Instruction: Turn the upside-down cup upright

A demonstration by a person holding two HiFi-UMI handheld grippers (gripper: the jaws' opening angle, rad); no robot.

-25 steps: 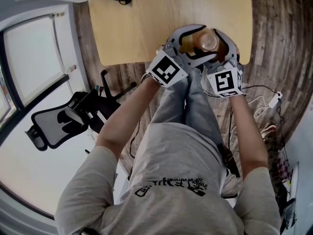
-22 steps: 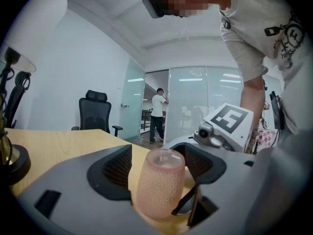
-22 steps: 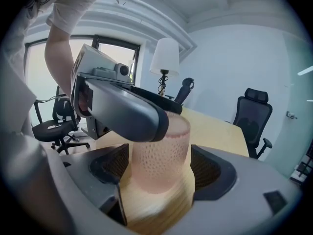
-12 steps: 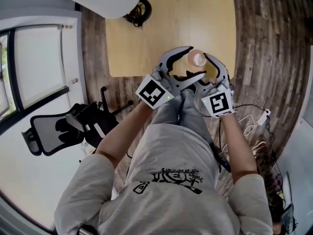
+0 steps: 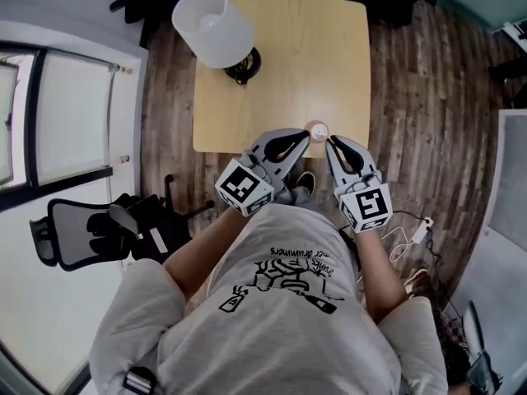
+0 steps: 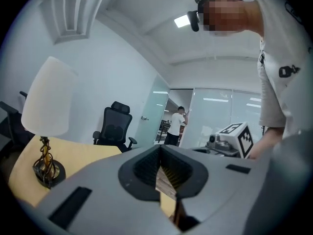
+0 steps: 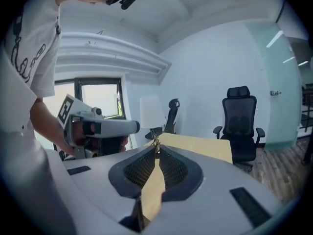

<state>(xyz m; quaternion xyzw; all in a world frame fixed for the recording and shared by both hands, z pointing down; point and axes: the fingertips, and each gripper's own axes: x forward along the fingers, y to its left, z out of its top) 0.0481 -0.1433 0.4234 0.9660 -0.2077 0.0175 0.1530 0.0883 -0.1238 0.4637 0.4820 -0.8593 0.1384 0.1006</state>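
Head view, left to right. A lamp (image 5: 212, 27) is standing at the far left corner of the counter (image 5: 329, 56). The left tongs (image 5: 303, 138), having just been closing, are sitting shut with nothing between them. The cup (image 5: 317, 128) is resting by the counter's near edge, showing between the 2 tips. The right tongs (image 5: 331, 145), likewise having just been closing, are pressing together empty.

Head view. Both grippers, earlier spread wide around the cup (image 5: 316, 128) at upper centre, have just closed. The left gripper (image 5: 305, 137) and right gripper (image 5: 330, 143) now show jaws together with nothing between them. The cup, no longer enclosed, sits on the table (image 5: 280, 64) near its lower edge, between the two tips in the frame. The table has shrunk in the frame. The lamp (image 5: 212, 26) has come wholly into view, upper left.
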